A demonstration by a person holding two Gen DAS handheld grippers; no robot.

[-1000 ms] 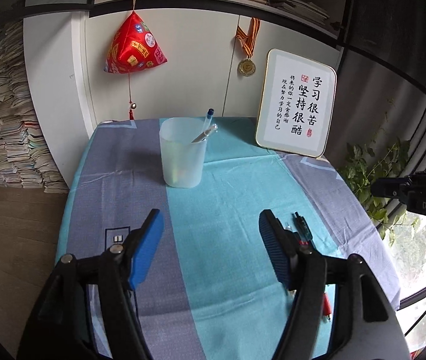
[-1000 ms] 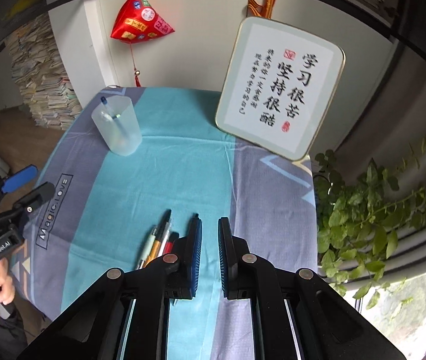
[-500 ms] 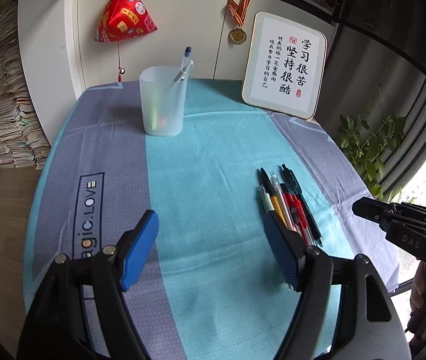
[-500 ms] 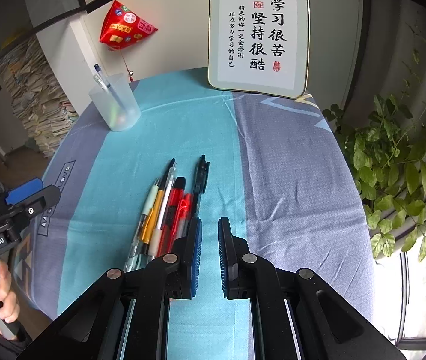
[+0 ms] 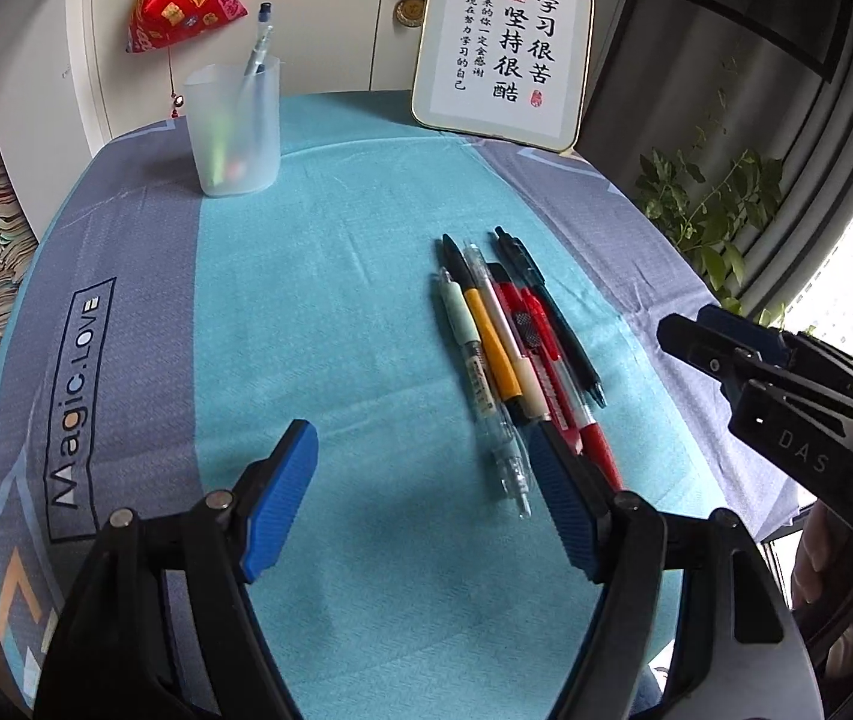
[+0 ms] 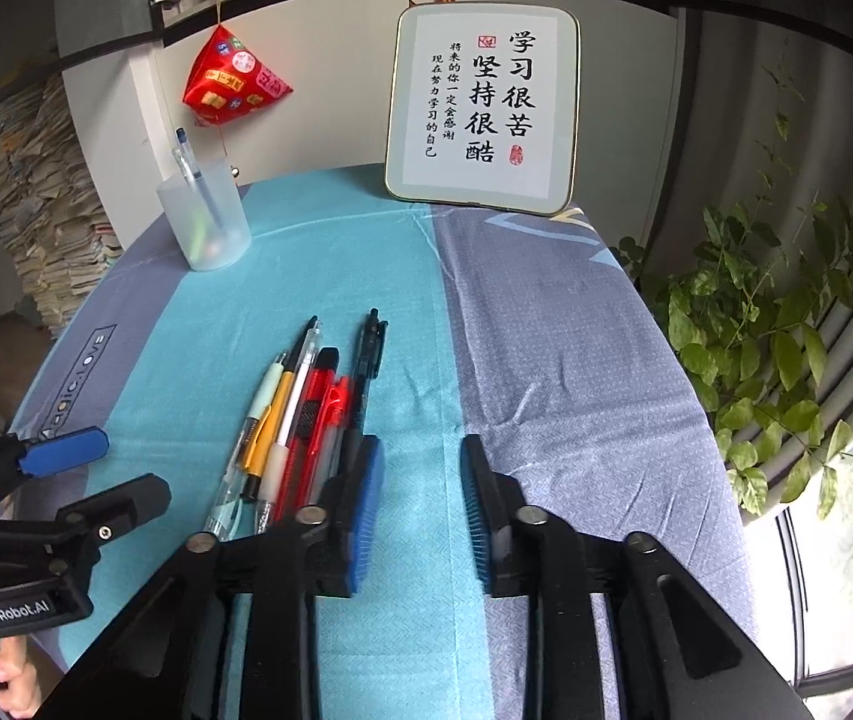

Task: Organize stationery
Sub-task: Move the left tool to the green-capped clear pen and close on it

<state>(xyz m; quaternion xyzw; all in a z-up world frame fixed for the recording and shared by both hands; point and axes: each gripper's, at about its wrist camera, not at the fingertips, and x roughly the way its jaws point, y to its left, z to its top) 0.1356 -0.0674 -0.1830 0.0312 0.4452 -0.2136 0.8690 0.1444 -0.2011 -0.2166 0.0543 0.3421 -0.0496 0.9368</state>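
Note:
Several pens [image 5: 516, 336] lie side by side on the teal cloth; they also show in the right wrist view [image 6: 306, 414]. A frosted plastic cup [image 5: 234, 126] stands at the back left with a blue pen [image 5: 258, 42] in it; the cup also shows in the right wrist view [image 6: 204, 216]. My left gripper [image 5: 426, 498] is open and empty, just short of the pens' near ends, its right finger beside them. My right gripper [image 6: 420, 504] is open and empty, just right of the pens, its left finger over their near ends.
A framed calligraphy board [image 6: 483, 108] leans on the wall at the back. A red ornament [image 6: 231, 81] hangs by the cup. A leafy plant [image 6: 774, 348] stands past the table's right edge. Paper stacks [image 6: 36, 204] stand at the left.
Both grippers have drawn back and lowered toward the pens. My right gripper has opened from shut. The left gripper has stayed open.

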